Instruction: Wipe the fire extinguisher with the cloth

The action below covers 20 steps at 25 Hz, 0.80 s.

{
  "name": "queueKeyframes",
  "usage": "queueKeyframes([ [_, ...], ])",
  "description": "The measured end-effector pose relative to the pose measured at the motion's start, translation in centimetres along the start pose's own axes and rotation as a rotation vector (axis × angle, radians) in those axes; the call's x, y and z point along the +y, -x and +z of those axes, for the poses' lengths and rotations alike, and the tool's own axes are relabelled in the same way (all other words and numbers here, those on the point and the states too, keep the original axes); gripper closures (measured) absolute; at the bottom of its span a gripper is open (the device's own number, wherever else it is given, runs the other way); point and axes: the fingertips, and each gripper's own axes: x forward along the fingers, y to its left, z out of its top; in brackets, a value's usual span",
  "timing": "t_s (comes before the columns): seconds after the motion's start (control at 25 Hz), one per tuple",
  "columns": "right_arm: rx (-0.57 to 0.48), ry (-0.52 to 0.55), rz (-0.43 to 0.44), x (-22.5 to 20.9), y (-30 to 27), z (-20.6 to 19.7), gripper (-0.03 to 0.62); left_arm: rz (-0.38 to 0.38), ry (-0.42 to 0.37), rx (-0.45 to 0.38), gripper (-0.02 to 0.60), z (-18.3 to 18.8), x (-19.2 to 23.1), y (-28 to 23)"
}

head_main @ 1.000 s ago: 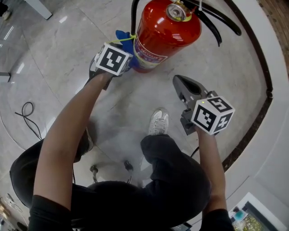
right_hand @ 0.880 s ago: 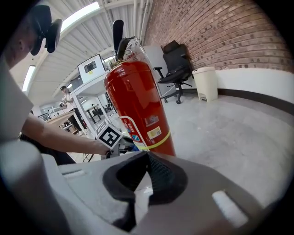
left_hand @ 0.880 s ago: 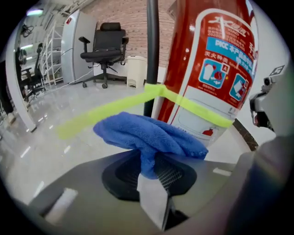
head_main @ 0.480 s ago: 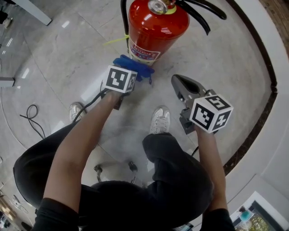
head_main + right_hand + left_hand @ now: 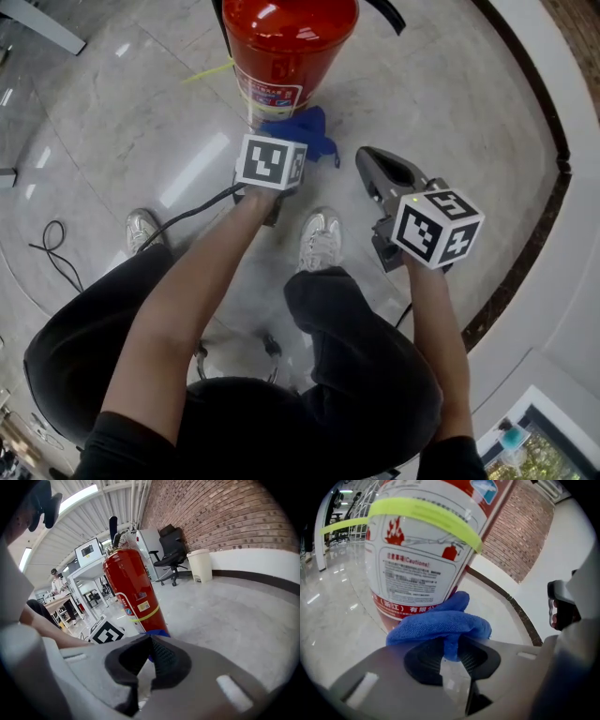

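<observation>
The red fire extinguisher (image 5: pixel 286 47) stands upright on the marble floor at the top of the head view. My left gripper (image 5: pixel 284 141) is shut on a bunched blue cloth (image 5: pixel 302 127), which lies against the cylinder's foot. In the left gripper view the cloth (image 5: pixel 440 620) bulges out of my left gripper (image 5: pixel 451 651) and touches the extinguisher (image 5: pixel 417 550) just below its white label. My right gripper (image 5: pixel 370 164) hovers to the right, shut and empty. From the right gripper view, the right gripper (image 5: pixel 143 660) points at the extinguisher (image 5: pixel 131 592).
The seated person's shoes (image 5: pixel 322 239) rest on the floor just below the grippers. A black cable (image 5: pixel 56 248) loops at the left. A dark curved floor border (image 5: pixel 553 169) runs at the right. An office chair (image 5: pixel 171 550) and a bin (image 5: pixel 200 565) stand by the brick wall.
My left gripper has carried the cloth from the extinguisher's left side round to its front and down to its foot. The extinguisher has slid up in the head view. The right gripper has barely shifted.
</observation>
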Motion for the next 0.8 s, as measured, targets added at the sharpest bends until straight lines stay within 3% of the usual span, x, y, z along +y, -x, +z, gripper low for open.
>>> queueKeyframes([
  [0.16, 0.038, 0.009, 0.006, -0.4, -1.9, -0.6, 0.591, 0.051, -0.062, 0.010, 0.497, -0.3, 1.3, 0.0],
  [0.36, 0.069, 0.033, 0.034, 0.5, -4.1, -0.4, 0.591, 0.047, -0.076, 0.045, 0.497, -1.2, 3.0, 0.5],
  [0.52, 0.066, 0.034, 0.055, 1.5, -5.5, -0.1, 0.591, 0.134, -0.115, 0.041, 0.497, -0.9, 6.2, 1.4],
  [0.8, 0.094, 0.043, 0.089, 3.0, -7.7, -0.4, 0.591, 0.219, -0.171, 0.029, 0.497, 1.1, 12.0, 2.7],
])
